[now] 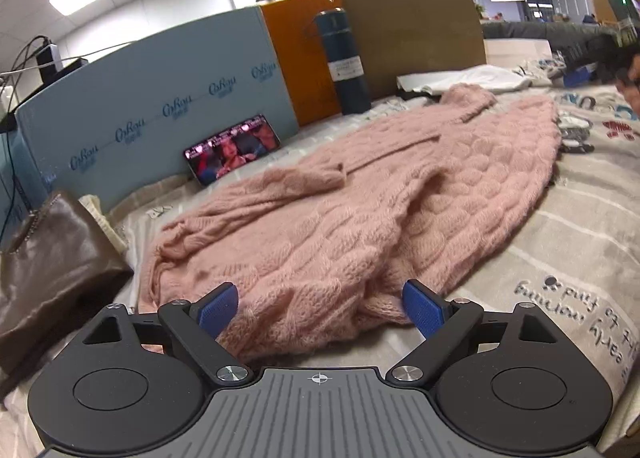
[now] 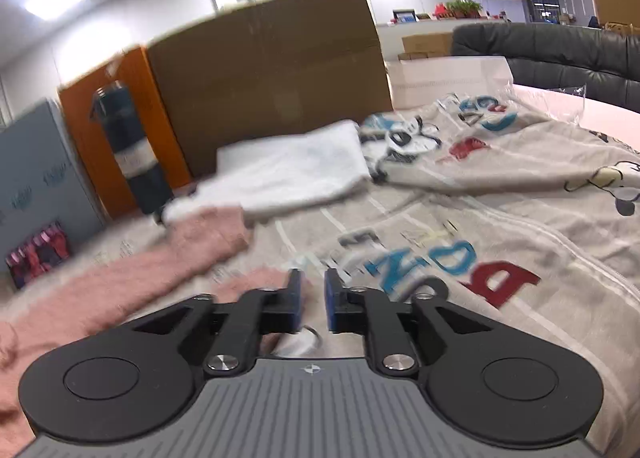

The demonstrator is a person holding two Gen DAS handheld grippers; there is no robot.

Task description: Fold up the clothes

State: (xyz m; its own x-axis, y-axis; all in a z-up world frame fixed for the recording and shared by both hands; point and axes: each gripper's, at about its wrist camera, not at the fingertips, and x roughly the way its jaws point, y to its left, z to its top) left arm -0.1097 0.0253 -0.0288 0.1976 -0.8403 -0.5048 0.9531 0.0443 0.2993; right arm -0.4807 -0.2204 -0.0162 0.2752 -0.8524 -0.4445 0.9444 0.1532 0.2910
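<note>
A pink cable-knit sweater (image 1: pixel 360 198) lies spread and rumpled on the grey printed sheet (image 1: pixel 560 258). One sleeve is folded across its body. My left gripper (image 1: pixel 320 308) is open just above the sweater's near hem, and the knit bunches between its blue pads (image 1: pixel 218 306). In the right wrist view, which is motion-blurred, the same sweater (image 2: pixel 120 290) runs off to the left. My right gripper (image 2: pixel 312 298) sits at the sweater's edge over the sheet (image 2: pixel 480 218). Its jaws are almost together with a thin gap, and I see nothing gripped.
A phone (image 1: pixel 232 148) with a lit screen leans on a blue board (image 1: pixel 160 98). A dark bottle (image 1: pixel 346 62) stands by cardboard panels (image 1: pixel 416 30). A brown bag (image 1: pixel 48 258) lies at left. A white garment (image 2: pixel 288 170) lies beyond the sweater. A person's hand (image 1: pixel 632 86) is at far right.
</note>
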